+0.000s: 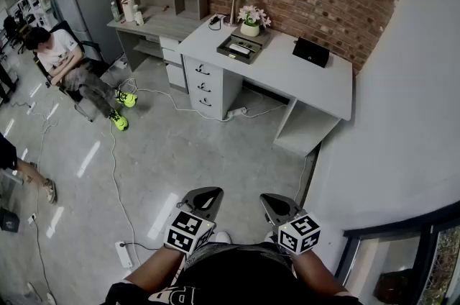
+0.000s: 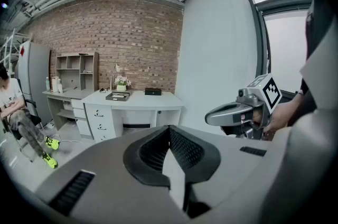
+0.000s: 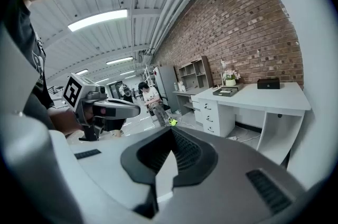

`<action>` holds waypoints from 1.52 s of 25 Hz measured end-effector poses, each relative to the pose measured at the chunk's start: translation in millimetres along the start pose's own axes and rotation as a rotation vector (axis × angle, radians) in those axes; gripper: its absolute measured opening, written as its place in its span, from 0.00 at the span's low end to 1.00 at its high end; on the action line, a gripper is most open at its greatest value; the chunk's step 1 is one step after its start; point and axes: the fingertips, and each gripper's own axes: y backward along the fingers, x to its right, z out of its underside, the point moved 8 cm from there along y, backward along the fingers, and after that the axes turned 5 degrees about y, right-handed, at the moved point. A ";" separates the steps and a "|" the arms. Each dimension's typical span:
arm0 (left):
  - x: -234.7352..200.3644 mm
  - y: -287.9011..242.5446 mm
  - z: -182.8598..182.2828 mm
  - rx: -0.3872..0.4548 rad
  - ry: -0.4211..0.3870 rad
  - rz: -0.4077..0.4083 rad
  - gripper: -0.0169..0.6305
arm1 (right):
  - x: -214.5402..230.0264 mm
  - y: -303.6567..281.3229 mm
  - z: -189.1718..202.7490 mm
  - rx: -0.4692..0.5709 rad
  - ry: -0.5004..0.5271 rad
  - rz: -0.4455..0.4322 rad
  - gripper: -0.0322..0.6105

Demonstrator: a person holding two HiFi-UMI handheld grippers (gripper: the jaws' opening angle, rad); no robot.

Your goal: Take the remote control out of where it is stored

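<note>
Ahead, well off, sits the tray [image 1: 237,57]; I guess the remote is inside. Left gripper [image 1: 203,194], right gripper [image 1: 274,203] closed, empty, equally distant.

1. Left tongs [image 1: 207,193]: grey moulded shell tapering to a rounded nose. Black ribbed pads [image 2: 187,148] sit in a black collar, and there are black vent slots [image 2: 74,191] on the upper face.
2. Right tongs [image 1: 270,200]: same grey shell and black collar, with matching black vent slots [image 3: 269,191].
3. Left marker cube [image 1: 189,230]: white faces with black square markers.
4. Right marker cube [image 1: 300,233]: same white faces and black markers.
5. Clothing: black top [image 1: 230,275] with white lettering at the lower edge of the head view.
</note>
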 end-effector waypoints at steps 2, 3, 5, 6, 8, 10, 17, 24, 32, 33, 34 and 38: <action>-1.2 1.8 0.7 0.010 0.001 -0.002 0.04 | -2.2 -1.3 2.4 0.001 0.003 -0.001 0.05; -2.0 2.4 1.0 0.012 0.001 -0.002 0.04 | -3.2 -1.9 3.0 0.001 0.004 -0.002 0.05; -3.6 3.0 0.6 0.013 0.001 -0.001 0.04 | -4.4 -3.2 2.7 0.000 0.006 -0.004 0.05; -4.0 3.1 -0.2 0.013 0.001 -0.001 0.04 | -4.5 -3.9 2.1 -0.001 0.006 -0.006 0.05; -3.9 3.0 -2.0 0.017 0.002 -0.003 0.04 | -3.9 -5.3 1.2 -0.002 0.009 -0.010 0.05; -4.1 2.6 -3.4 0.019 -0.001 -0.006 0.04 | -3.0 -6.1 -0.2 -0.001 0.009 -0.013 0.05; -10.3 1.4 -5.5 -0.010 0.038 0.010 0.04 | -3.9 -15.0 -10.9 0.032 -0.021 -0.046 0.06; -15.6 2.4 5.2 -0.039 0.035 0.014 0.04 | -12.5 -26.6 -8.7 -0.003 0.009 -0.050 0.06; -34.4 5.7 6.5 -0.027 0.060 0.000 0.04 | -16.6 -41.2 -9.8 -0.017 0.000 -0.052 0.06; -35.1 5.1 6.8 -0.024 0.061 0.003 0.04 | -15.9 -43.1 -10.3 -0.018 -0.002 -0.052 0.06; -36.2 4.0 6.9 -0.021 0.060 0.004 0.04 | -14.7 -45.1 -10.9 -0.019 -0.004 -0.053 0.06; -45.5 -4.2 6.8 -0.018 0.070 -0.012 0.04 | -5.7 -56.6 -13.4 -0.030 -0.007 -0.059 0.06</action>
